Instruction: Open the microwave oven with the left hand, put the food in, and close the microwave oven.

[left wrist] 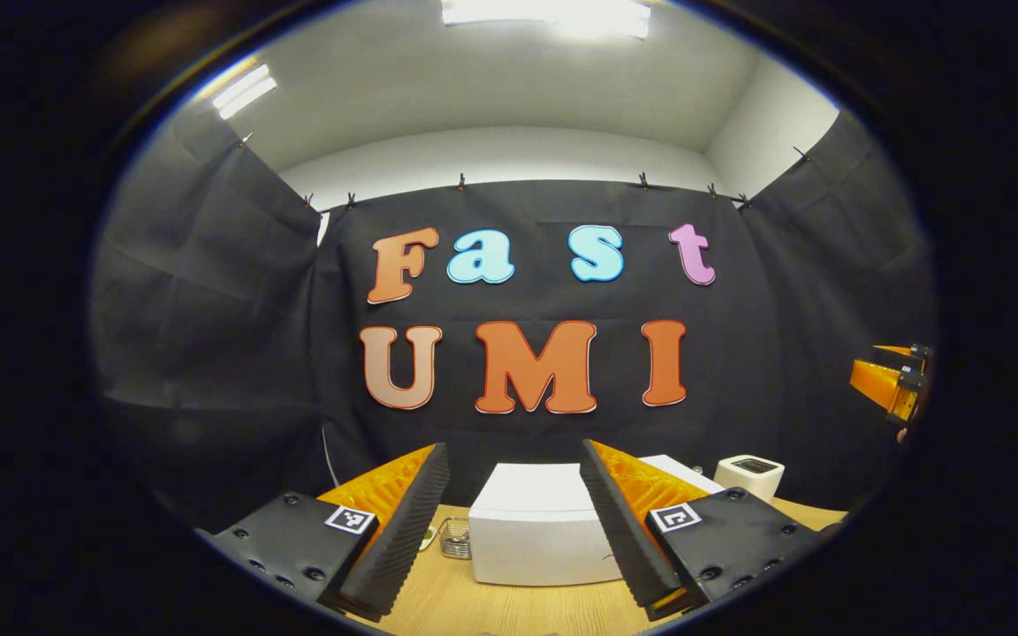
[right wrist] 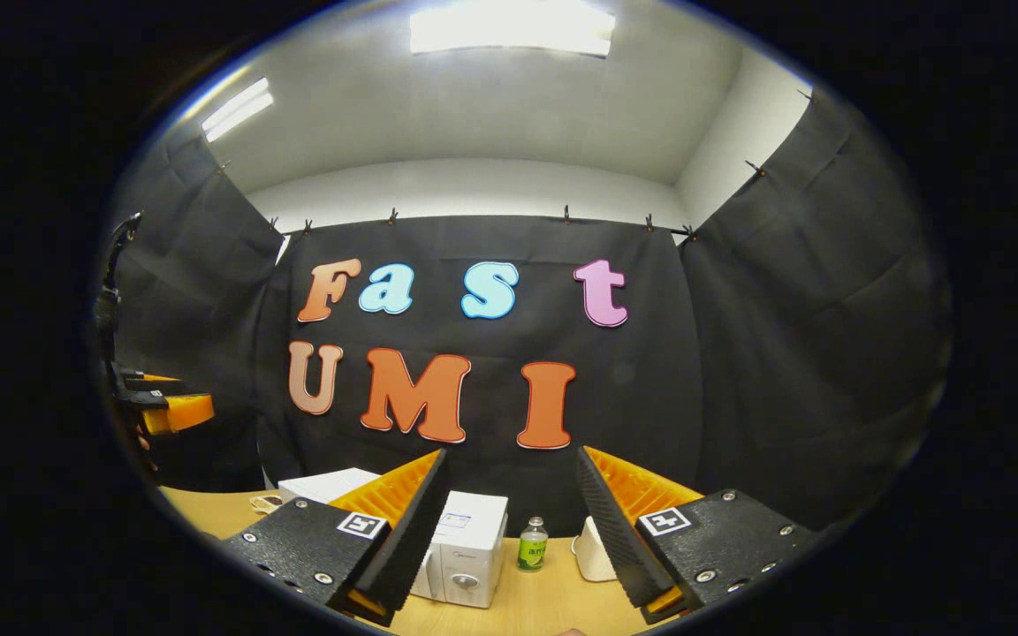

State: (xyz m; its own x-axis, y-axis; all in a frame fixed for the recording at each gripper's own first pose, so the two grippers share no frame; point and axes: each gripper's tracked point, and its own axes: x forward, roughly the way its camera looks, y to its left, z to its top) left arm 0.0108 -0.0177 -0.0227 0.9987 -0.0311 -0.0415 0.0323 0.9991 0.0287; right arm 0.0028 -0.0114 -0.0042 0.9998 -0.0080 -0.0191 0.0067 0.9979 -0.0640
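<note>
A: What do we have in front of us from the left gripper view?

B: We see the left gripper [left wrist: 514, 517] held up with its two fingers spread wide and nothing between them. Past them stands the white box-shaped microwave oven [left wrist: 537, 539] on the pale wooden table [left wrist: 509, 609]. We look down on its top and one plain side, so we cannot tell from here how the door stands.

A: Anything beside it?

B: A small wire basket [left wrist: 455, 537] sits just to its left on the table, and a small white boxy appliance with a dark top panel [left wrist: 748, 477] stands off to its right. At the far right edge we catch the right gripper [left wrist: 893, 382], raised well above the table.

A: And from the right gripper view?

B: The right gripper [right wrist: 509, 521] is likewise spread open and empty. Between its fingers we see the microwave oven [right wrist: 469, 548] from the control side, with a round knob low on the panel; its door looks closed, though a finger hides much of the front. Near it on the right stands a small green-labelled bottle with a white cap [right wrist: 532, 546], apart from the oven, and just right of that a white object [right wrist: 593, 552] partly hidden behind a finger. We cannot tell what it is.

A: The other hand?

B: The left gripper [right wrist: 175, 408] shows at the far left edge, up in the air, well apart from the oven.
</note>
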